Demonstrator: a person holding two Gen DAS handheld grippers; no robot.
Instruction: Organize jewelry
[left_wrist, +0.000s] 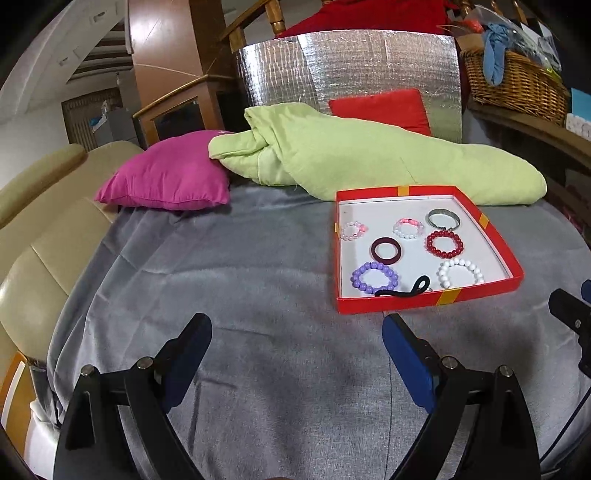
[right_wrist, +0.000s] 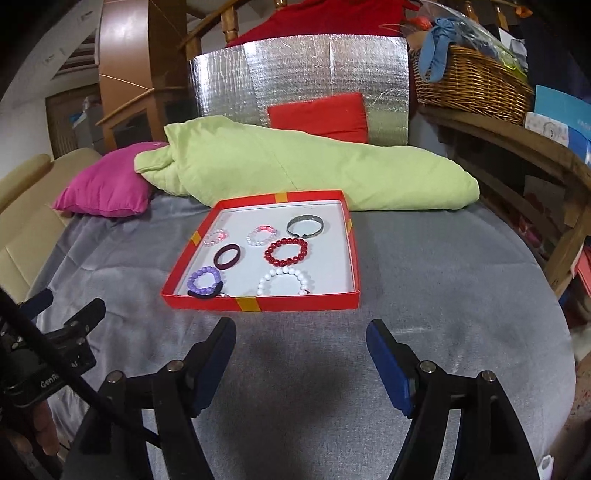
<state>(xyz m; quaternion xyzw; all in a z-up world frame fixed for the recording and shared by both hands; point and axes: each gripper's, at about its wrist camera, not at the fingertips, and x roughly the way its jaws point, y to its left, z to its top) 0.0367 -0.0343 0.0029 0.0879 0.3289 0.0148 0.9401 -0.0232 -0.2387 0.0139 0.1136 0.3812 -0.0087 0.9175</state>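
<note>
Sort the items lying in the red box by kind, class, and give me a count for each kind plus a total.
Inside the red box:
Beaded bracelets: 5 (purple, dark red, white, two small pink-and-white ones)
Solid bangles: 2 (maroon, open silver)
Black hair ties: 1
Total: 8

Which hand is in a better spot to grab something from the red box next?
Probably the right. The right hand-held gripper is open and empty, facing the red box almost head-on. From the left hand-held gripper, also open and empty, the box sits off to the side.
</note>
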